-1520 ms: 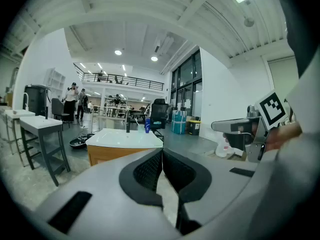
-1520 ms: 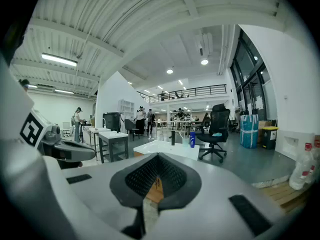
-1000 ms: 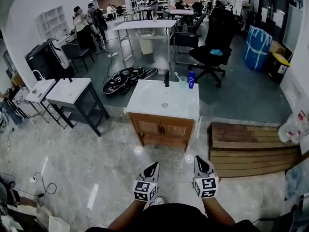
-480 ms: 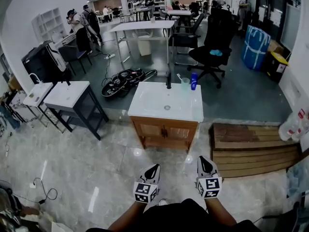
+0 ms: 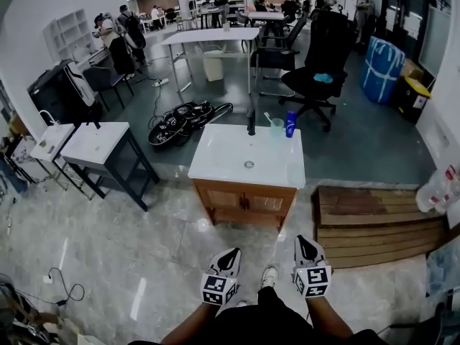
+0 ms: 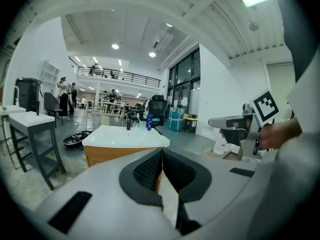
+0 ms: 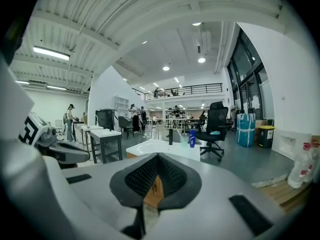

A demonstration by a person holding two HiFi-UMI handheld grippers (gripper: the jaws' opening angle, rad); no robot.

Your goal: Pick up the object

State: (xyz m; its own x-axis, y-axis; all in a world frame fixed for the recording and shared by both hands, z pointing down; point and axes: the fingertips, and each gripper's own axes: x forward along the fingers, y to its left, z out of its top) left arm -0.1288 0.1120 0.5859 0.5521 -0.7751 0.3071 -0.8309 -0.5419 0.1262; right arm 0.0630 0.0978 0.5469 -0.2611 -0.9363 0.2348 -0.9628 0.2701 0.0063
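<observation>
A white sink vanity [image 5: 215,165] on a wooden cabinet stands ahead of me on the tiled floor. At its back edge are a black faucet [image 5: 251,121], a clear cup [image 5: 277,126] and a blue bottle [image 5: 290,124]. My left gripper [image 5: 229,254] and right gripper [image 5: 302,242] are held low in front of the person, well short of the vanity, both shut and empty. The left gripper view shows the vanity [image 6: 125,136] and the bottle [image 6: 149,122] beyond its closed tips [image 6: 162,152]. Past the right gripper's closed tips [image 7: 158,156], the bottle [image 7: 192,138] appears again.
A wooden pallet [image 5: 374,221] lies to the right of the vanity, with plastic bottles [image 5: 440,191] beyond it. A grey side table [image 5: 93,144] stands to the left. Behind are coiled cables [image 5: 180,117], a black office chair [image 5: 316,70], desks and several people.
The vanity has come a little nearer in the head view. A shoe now shows between the two grippers. Both grippers stay shut side by side.
</observation>
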